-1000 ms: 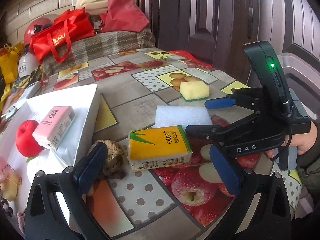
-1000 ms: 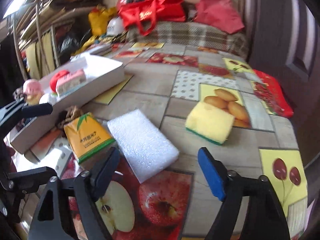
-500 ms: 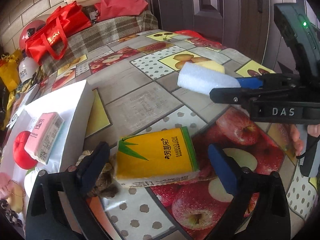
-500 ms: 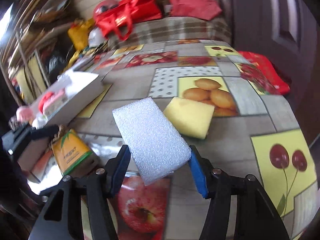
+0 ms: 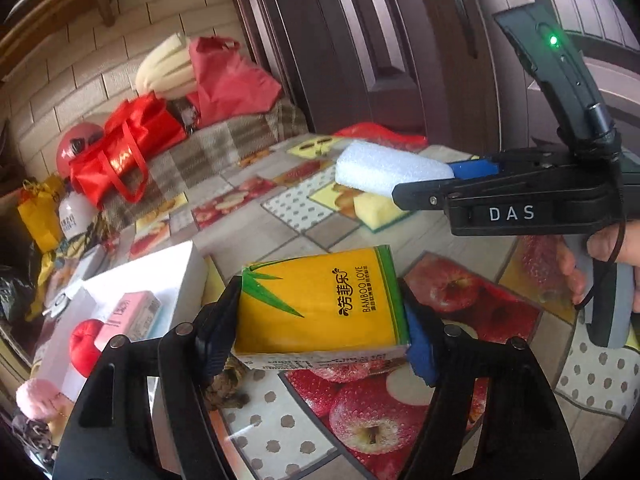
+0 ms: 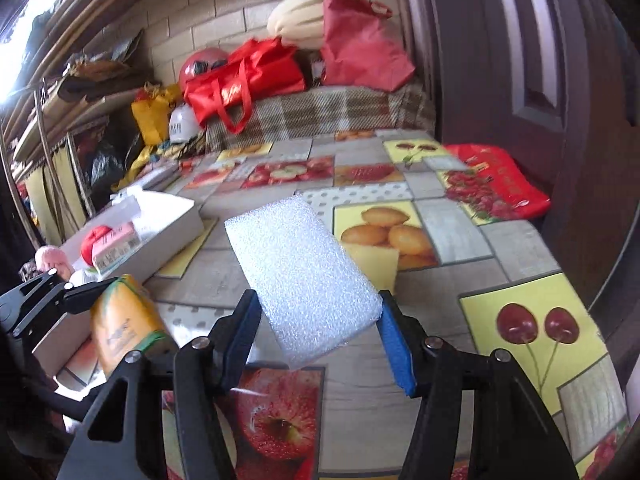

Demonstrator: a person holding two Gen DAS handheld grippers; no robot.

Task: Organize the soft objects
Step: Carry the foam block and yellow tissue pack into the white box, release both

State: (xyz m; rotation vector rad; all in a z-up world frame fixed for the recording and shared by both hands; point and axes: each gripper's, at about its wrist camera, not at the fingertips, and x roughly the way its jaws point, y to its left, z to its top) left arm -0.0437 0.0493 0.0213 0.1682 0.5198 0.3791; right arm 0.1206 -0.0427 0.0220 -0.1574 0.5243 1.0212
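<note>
My left gripper (image 5: pixel 320 332) is shut on a yellow tissue pack (image 5: pixel 320 304) and holds it above the table; the pack also shows in the right wrist view (image 6: pixel 124 328). My right gripper (image 6: pixel 320 340) is shut on a white foam block (image 6: pixel 300 276) and holds it in the air; the block also shows in the left wrist view (image 5: pixel 384 168). A yellow sponge (image 5: pixel 376 208) lies on the table under the foam block. A white box (image 6: pixel 168 220) at the left holds a pink tissue pack (image 5: pixel 132 316) and a red soft apple (image 5: pixel 84 344).
A brown woolly ball (image 5: pixel 228 388) lies on the table under the left gripper. A pink plush toy (image 5: pixel 36 400) sits by the box. Red bags (image 6: pixel 244 76) and a plaid-covered pile (image 6: pixel 320 112) stand at the far end. A dark door (image 6: pixel 520 60) is at the right.
My left gripper has shut on the yellow tissue pack and lifted it. My right gripper, holding the foam block, has risen higher above the table.
</note>
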